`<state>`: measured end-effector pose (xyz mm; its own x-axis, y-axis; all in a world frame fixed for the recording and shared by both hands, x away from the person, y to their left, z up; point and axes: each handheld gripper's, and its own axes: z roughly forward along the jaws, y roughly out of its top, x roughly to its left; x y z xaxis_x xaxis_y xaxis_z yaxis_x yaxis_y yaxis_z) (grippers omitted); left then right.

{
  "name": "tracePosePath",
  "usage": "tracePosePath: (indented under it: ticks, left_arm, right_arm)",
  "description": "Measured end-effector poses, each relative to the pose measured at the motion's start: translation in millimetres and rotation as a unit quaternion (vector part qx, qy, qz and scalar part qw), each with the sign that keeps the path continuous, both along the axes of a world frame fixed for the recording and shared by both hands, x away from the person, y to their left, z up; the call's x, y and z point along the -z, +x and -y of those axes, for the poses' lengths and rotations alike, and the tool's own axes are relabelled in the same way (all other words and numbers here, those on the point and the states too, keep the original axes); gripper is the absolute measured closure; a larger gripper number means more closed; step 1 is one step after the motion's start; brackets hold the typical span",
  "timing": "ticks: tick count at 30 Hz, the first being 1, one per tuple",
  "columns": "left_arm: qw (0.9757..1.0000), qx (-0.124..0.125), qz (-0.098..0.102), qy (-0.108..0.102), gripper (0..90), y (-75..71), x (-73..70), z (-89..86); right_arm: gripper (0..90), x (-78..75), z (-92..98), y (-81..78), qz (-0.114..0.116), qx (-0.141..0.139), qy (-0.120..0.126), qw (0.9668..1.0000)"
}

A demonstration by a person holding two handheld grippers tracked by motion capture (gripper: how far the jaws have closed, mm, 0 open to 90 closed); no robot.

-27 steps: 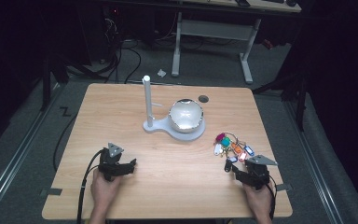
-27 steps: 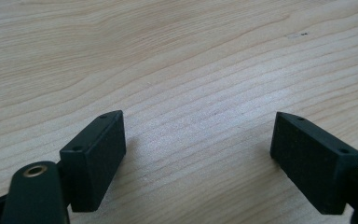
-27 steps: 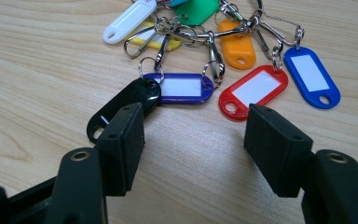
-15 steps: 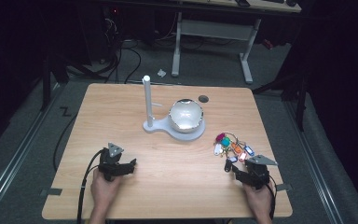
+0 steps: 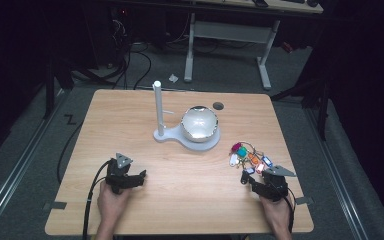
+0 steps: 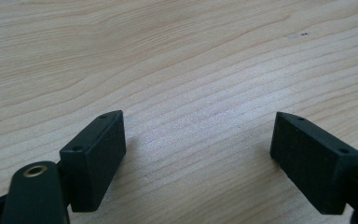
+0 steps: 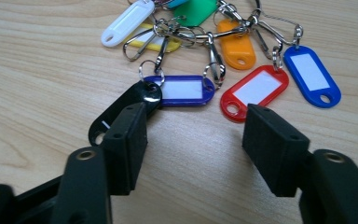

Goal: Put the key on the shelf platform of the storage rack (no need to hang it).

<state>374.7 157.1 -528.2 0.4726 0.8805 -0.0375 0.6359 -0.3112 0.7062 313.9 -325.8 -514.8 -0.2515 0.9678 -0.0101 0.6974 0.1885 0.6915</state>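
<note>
A bunch of coloured key tags (image 5: 249, 156) on metal rings lies at the table's right side. In the right gripper view I see a purple tag (image 7: 182, 90), a red tag (image 7: 253, 91), a blue tag (image 7: 312, 75), an orange tag (image 7: 236, 45), a white tag (image 7: 127, 22) and a black tag (image 7: 140, 95) beside the left jaw. My right gripper (image 5: 254, 181) (image 7: 195, 140) is open just short of the tags, nothing between its jaws. My left gripper (image 5: 136, 177) (image 6: 200, 154) rests open on bare wood at the front left.
A white stand with an upright post (image 5: 157, 107) and a glossy white dome (image 5: 199, 123) sits mid-table toward the back. A dark round hole (image 5: 218, 105) is in the tabletop behind it. Desk legs and cables stand on the floor beyond the far edge.
</note>
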Motion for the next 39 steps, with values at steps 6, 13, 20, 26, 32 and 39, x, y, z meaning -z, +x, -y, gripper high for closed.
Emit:
tracePosePath:
  ticks: [6, 13, 20, 26, 32, 39]
  left_arm:
    - [1.0, 0.0, 0.0, 0.0, 18.5, 0.0, 0.0, 0.0]
    - [1.0, 0.0, 0.0, 0.0, 18.5, 0.0, 0.0, 0.0]
    - [1.0, 0.0, 0.0, 0.0, 18.5, 0.0, 0.0, 0.0]
    - [1.0, 0.0, 0.0, 0.0, 18.5, 0.0, 0.0, 0.0]
    - [1.0, 0.0, 0.0, -0.001, 18.5, 0.0, 0.0, 0.0]
    - [1.0, 0.0, 0.0, 0.0, 18.5, 0.0, 0.0, -0.1]
  right_arm:
    - [43.4, -1.2, 0.0, -0.1, -0.005, 0.003, 0.01, 0.9999]
    - [43.2, -5.9, -2.8, 1.2, -0.007, -0.004, 0.006, 1.0]
    - [43.5, -13.8, -8.3, 10.2, -0.011, -0.01, -0.005, 0.9999]
    - [44.1, -18.9, -10.4, 15.6, -0.001, -0.01, -0.002, 1.0]
    - [44.1, -21.9, -13.5, 28.3, -0.007, -0.011, -0.003, 0.9999]
    - [44.7, -21.9, -14.6, 42.9, -0.029, -0.006, 0.0, 0.9996]
